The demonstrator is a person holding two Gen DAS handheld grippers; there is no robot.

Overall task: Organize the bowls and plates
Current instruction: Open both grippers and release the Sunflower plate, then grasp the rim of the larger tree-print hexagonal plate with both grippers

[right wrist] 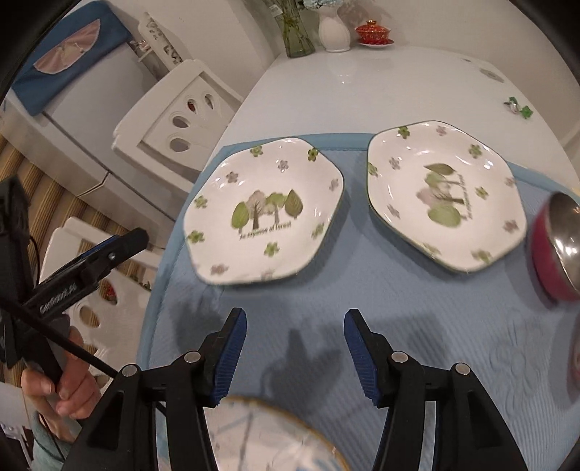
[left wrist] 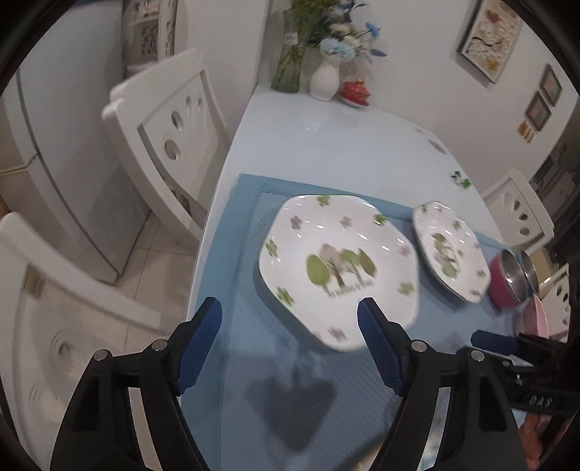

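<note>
Two white hexagonal plates with green tree prints lie on a blue mat (right wrist: 326,290). The left plate (left wrist: 337,268) (right wrist: 262,210) sits just ahead of my left gripper (left wrist: 290,319), which is open and empty above the mat (left wrist: 239,290). The right plate (left wrist: 449,250) (right wrist: 446,199) lies beside it. A red bowl with a steel inside (left wrist: 507,279) (right wrist: 558,246) stands right of the plates. My right gripper (right wrist: 295,333) is open and empty, over a gap in front of both plates. A gold-rimmed plate (right wrist: 268,438) lies under it.
White chairs (left wrist: 170,130) stand along the table's left side. A glass vase (left wrist: 290,61), a white vase (left wrist: 326,79) and a red lidded cup (right wrist: 373,32) stand at the table's far end. A pink dish (left wrist: 536,319) lies at the right edge.
</note>
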